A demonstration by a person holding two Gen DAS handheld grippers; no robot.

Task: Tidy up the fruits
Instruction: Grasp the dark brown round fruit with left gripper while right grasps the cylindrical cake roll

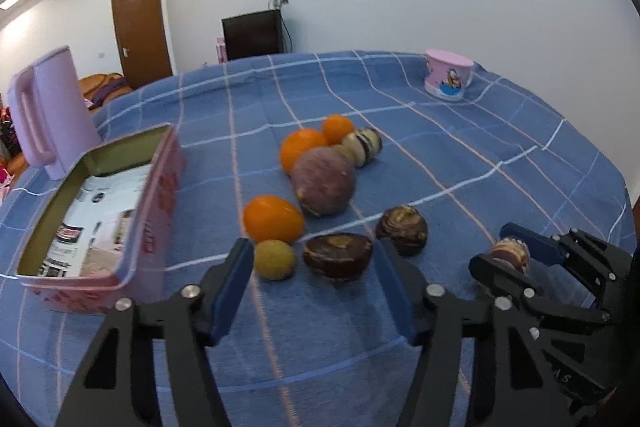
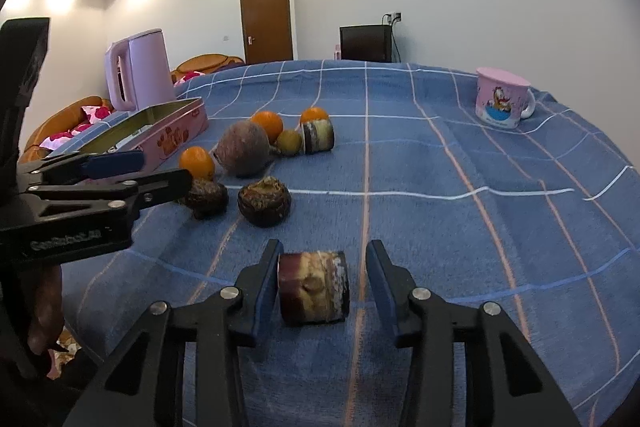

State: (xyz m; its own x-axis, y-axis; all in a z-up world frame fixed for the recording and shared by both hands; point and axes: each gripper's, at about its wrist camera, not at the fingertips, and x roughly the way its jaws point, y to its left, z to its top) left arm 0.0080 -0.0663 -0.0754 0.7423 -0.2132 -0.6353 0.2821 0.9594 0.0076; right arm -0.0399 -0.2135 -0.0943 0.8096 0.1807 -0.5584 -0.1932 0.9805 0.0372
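Fruits lie loose on a soft blue checked cloth (image 2: 440, 187): smooth round oranges (image 1: 274, 219), a dull purple globe (image 1: 323, 181), a small yellow-green ball (image 1: 275, 259) and rough dark brown bulbs (image 1: 338, 255). The left gripper (image 1: 316, 267), black with flat blue pads, stands part open around the yellow-green ball and a brown bulb, touching neither; an open pink metal tin (image 1: 152, 227) sits to its left. The right gripper (image 2: 322, 279) brackets a short brown-and-cream banded cylinder (image 2: 313, 287), left pad touching, right pad clear.
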